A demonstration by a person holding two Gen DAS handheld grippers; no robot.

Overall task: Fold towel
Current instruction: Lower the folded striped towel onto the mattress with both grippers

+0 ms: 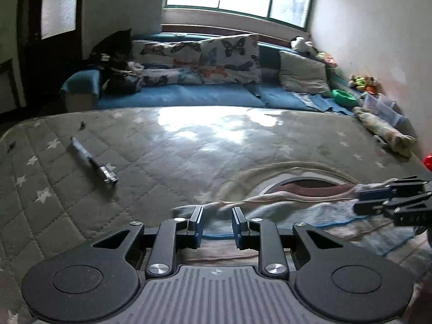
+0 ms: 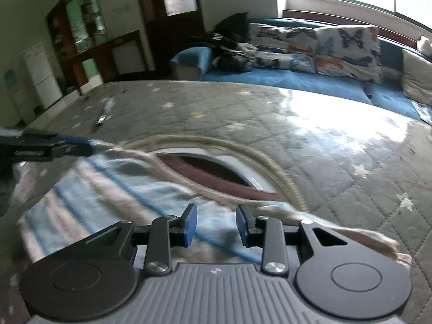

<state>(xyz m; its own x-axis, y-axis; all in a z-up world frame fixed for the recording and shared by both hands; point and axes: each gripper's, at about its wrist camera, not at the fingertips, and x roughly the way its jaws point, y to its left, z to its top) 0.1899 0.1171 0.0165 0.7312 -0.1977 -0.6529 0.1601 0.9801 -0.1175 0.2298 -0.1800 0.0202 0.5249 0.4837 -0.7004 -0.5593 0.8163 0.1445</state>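
Towel (image 1: 297, 210) spread just ahead of and under both grippers, long edge running crosswise.

Left wrist view: left gripper (image 1: 217, 224) angled down over the towel's near-left corner, jaws part open, fabric between them but pads not visibly pressing; right gripper (image 1: 361, 202) level at far right, near the same raised edge. Right wrist view: right gripper (image 2: 217, 222) tilted down over the striped cloth, jaws parted, gripping nothing visible; mattress (image 2: 324, 135) beyond.

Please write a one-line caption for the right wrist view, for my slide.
Right gripper, fingers apart, over a striped towel on a quilted star-patterned mattress; left gripper at the towel's far edge.
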